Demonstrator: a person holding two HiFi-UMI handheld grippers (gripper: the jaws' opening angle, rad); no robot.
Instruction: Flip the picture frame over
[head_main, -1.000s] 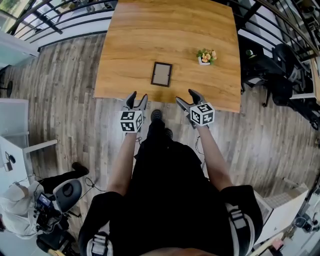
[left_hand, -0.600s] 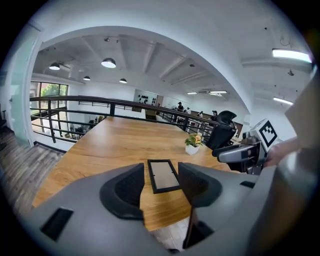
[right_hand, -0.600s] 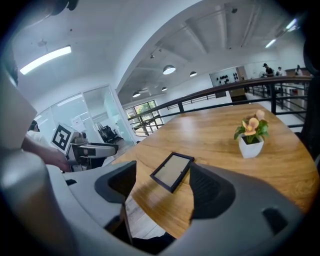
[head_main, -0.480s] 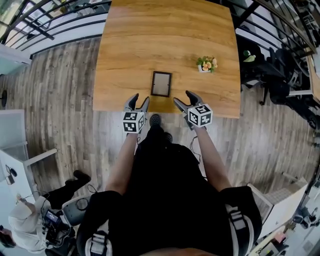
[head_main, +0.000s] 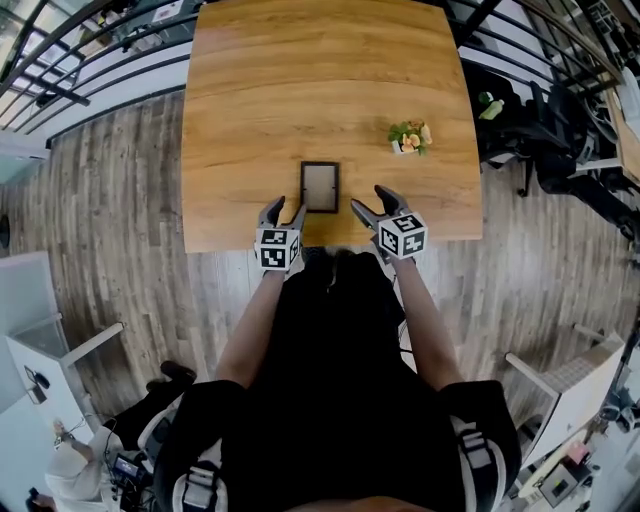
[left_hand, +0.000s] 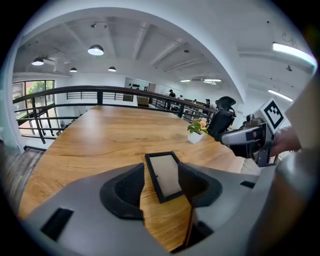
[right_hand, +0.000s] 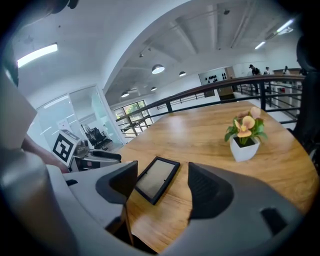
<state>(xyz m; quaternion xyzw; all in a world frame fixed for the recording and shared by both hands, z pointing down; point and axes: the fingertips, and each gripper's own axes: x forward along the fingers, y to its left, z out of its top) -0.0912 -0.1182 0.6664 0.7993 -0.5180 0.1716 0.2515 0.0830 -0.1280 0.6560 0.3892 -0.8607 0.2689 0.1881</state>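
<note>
Left gripper (head_main: 284, 208) and right gripper (head_main: 370, 200) hang at the near edge of the wooden table (head_main: 320, 80), both with jaws apart and empty, the right's just closing slightly. Between their tips the black picture frame (head_main: 320, 187) lies flat. A small potted plant (head_main: 410, 136) stands farther right.

The person wears a black short-sleeved top (head_main: 330, 380) with grey-and-white shoulder straps (head_main: 198, 487). The left gripper (head_main: 284, 207) and right gripper (head_main: 371, 198) each have grey jaws and a white cube (head_main: 278, 248) bearing black square markers.
</note>
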